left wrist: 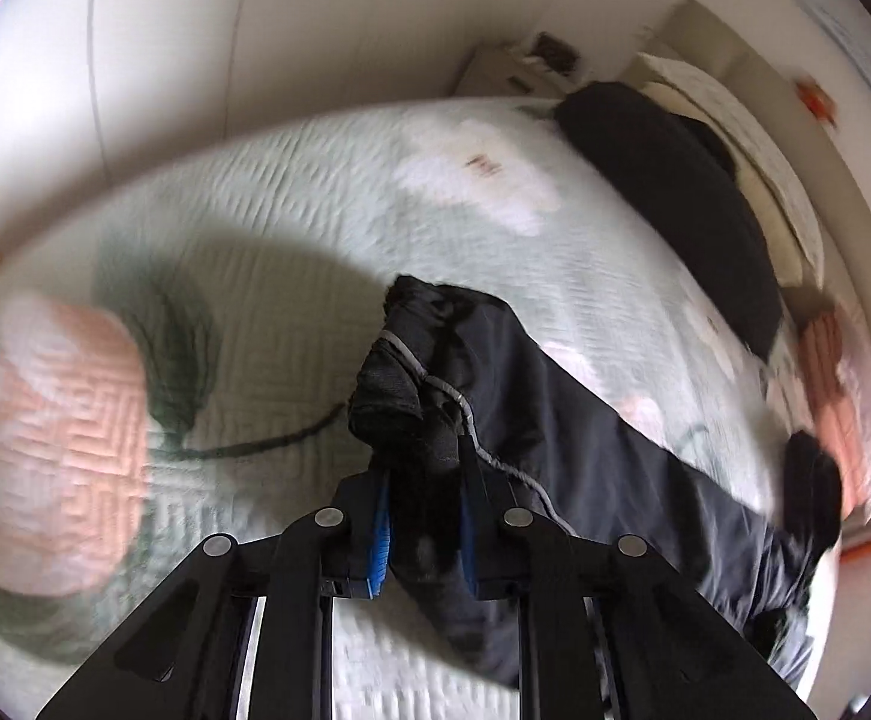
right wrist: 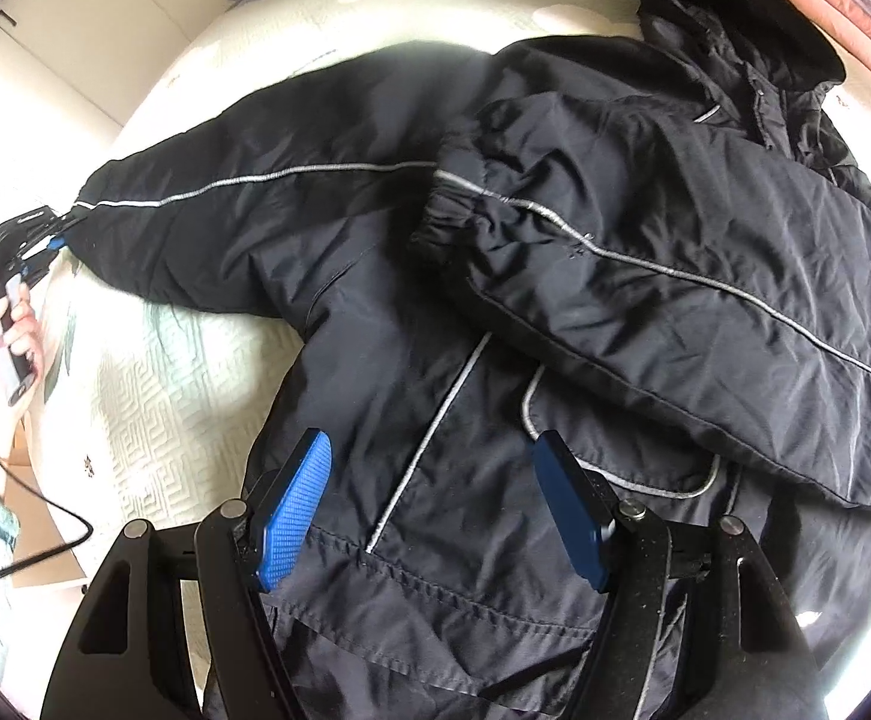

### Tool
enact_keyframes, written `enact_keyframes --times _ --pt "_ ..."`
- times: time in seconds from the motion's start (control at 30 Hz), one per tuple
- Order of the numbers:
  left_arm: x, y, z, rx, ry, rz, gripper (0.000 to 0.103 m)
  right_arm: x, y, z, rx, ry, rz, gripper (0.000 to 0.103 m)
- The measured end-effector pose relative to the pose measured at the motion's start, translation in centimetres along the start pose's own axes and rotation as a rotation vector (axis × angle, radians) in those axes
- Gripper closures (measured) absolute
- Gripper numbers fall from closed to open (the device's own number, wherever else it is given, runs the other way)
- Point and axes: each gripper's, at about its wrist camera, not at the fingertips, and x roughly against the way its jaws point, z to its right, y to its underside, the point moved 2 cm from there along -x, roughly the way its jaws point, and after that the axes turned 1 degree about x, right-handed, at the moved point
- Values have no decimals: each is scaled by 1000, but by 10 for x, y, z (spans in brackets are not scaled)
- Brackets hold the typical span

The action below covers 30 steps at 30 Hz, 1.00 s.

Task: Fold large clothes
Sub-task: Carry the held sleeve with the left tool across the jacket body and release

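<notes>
A large black jacket (right wrist: pixel 375 276) with thin grey piping lies spread on the bed. One sleeve (right wrist: pixel 645 276) is folded across its chest. The other sleeve (right wrist: pixel 243 204) stretches out to the left. My left gripper (left wrist: pixel 423 480) is shut on that sleeve's cuff (left wrist: pixel 399 384), which bunches up between the blue pads. In the right wrist view the left gripper (right wrist: pixel 54 234) shows at the sleeve's end, held by a hand (right wrist: pixel 9 324). My right gripper (right wrist: pixel 435 510) is open just over the jacket's lower front, its blue pads (right wrist: pixel 291 504) wide apart with nothing pinched.
The bed has a pale green quilted cover (left wrist: pixel 315 210) with pink and white flowers. A black item (left wrist: pixel 675 192) and cream pillows (left wrist: pixel 735 120) lie at its far end. A pink folded blanket (right wrist: pixel 843 0) lies by the jacket's collar. A black cable (right wrist: pixel 27 552) hangs at the bed's left edge.
</notes>
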Motion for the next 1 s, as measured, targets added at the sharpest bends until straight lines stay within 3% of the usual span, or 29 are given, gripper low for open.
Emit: enact_keyframes --times 0.2,0.47,0.63,0.8,1.0 --pt "67 34 79 -207 94 71 88 21 4 18 4 -22 34 30" --pt "114 104 209 -439 244 96 89 67 27 46 35 -13 108 30" --pt "121 156 285 -490 423 13 89 88 42 74 38 22 135 30" --pt "106 211 349 -565 485 -46 90 96 58 109 0 38 129 30" --pt "68 276 398 -633 488 -159 89 95 75 148 -55 40 122 30"
